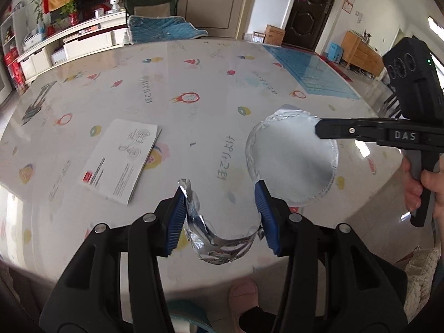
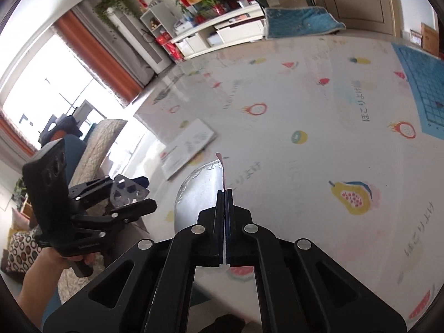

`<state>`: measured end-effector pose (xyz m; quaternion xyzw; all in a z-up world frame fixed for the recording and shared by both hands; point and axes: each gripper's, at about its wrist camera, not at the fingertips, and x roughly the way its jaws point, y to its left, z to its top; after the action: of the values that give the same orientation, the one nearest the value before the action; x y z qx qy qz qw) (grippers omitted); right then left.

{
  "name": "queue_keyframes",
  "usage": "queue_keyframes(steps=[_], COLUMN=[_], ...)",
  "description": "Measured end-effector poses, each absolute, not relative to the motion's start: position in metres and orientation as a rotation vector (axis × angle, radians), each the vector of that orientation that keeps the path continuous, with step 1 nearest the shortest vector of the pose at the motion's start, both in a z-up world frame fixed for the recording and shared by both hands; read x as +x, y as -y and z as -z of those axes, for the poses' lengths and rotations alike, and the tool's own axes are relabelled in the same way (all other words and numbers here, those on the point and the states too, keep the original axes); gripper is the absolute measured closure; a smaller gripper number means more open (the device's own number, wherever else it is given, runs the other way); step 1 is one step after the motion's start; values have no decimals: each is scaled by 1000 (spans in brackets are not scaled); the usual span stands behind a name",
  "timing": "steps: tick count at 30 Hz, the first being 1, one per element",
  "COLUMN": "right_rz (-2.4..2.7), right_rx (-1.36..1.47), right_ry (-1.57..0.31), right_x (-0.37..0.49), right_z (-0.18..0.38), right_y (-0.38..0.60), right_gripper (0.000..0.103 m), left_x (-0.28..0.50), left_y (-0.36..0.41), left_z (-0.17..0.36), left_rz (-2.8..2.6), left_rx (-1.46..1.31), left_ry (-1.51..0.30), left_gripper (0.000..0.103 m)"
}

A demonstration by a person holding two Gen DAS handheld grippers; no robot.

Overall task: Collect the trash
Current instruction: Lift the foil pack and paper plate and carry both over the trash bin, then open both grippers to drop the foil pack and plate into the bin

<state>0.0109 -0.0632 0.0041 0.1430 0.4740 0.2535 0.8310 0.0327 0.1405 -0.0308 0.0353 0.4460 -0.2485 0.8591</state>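
Note:
My left gripper is shut on a crumpled silver blister pack, which bows between its two blue pads above the table's near edge. The same pack and left gripper show at the left of the right wrist view. A round silver foil lid hangs just right of the left gripper. My right gripper reaches in from the right and is shut on the lid's upper right rim. In the right wrist view, its black jaws pinch the foil lid edge-on, lifted off the table.
A white printed leaflet lies on the fruit-patterned table cover, left of my grippers. A blue grid mat sits at the far right. A chair with a blue cushion stands at the far side. A person's slippered foot shows below the near edge.

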Motion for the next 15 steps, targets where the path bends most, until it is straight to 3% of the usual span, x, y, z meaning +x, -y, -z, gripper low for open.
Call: queue_keyframes(steps=[8, 15], right_rz=[-605, -719], right_rx=[241, 190], right_ry=[-1007, -1066], right_x=[-60, -104], right_z=[-38, -19], right_y=[13, -63], right_gripper=[102, 102], left_x=[-60, -137], left_y=[-181, -230], left_z=[11, 28], left_rz=[388, 218], left_rx=[85, 191], left_ry=[-857, -842], left_gripper=[56, 56])
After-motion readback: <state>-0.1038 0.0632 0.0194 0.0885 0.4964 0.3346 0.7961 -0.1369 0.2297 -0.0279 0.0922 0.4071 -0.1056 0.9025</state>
